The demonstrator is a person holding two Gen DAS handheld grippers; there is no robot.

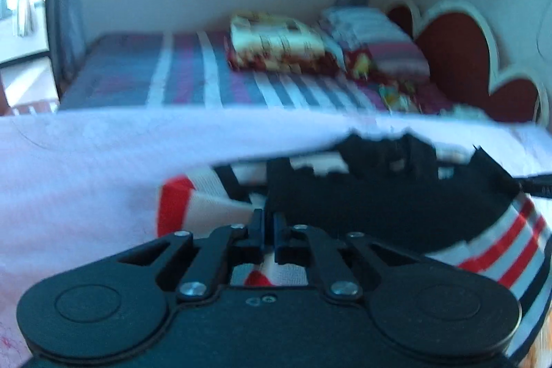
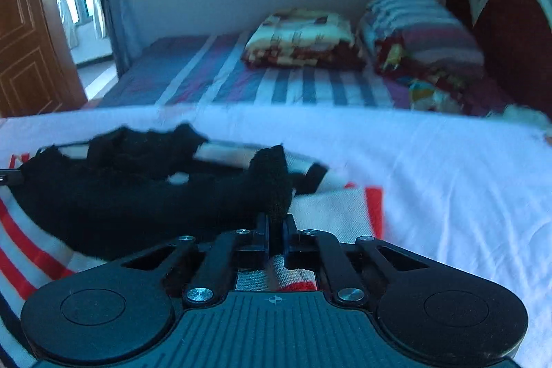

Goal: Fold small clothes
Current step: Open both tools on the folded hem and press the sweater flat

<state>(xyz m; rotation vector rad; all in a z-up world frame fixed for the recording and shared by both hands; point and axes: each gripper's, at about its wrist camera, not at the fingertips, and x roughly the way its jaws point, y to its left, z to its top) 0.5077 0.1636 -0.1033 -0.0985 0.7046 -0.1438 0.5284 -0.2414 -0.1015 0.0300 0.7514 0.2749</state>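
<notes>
We were mid-fold; the left gripper [image 1: 268,231] and right gripper [image 2: 276,225] each had fingers clenched on the black-and-striped garment [image 2: 138,195], lying at twelve o'clock on the white sheet [image 2: 431,178]; next, we judged, both edges must travel together.

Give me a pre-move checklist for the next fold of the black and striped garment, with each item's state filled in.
1. Right claw grips the black fabric: ok, a black fold is pinched between nearly closed fingers.
2. Left claw grips cloth: cannot tell; fingers nearly closed, frame blurred.
3. Garment lies on the white sheet: ok.
4. Striped part lies flat: not ok, black fabric is bunched over it.
5. Bare sheet to the right of the garment for folding: ok.
6. Folded blankets stay clear of the work: ok, far back on the bed.
</notes>
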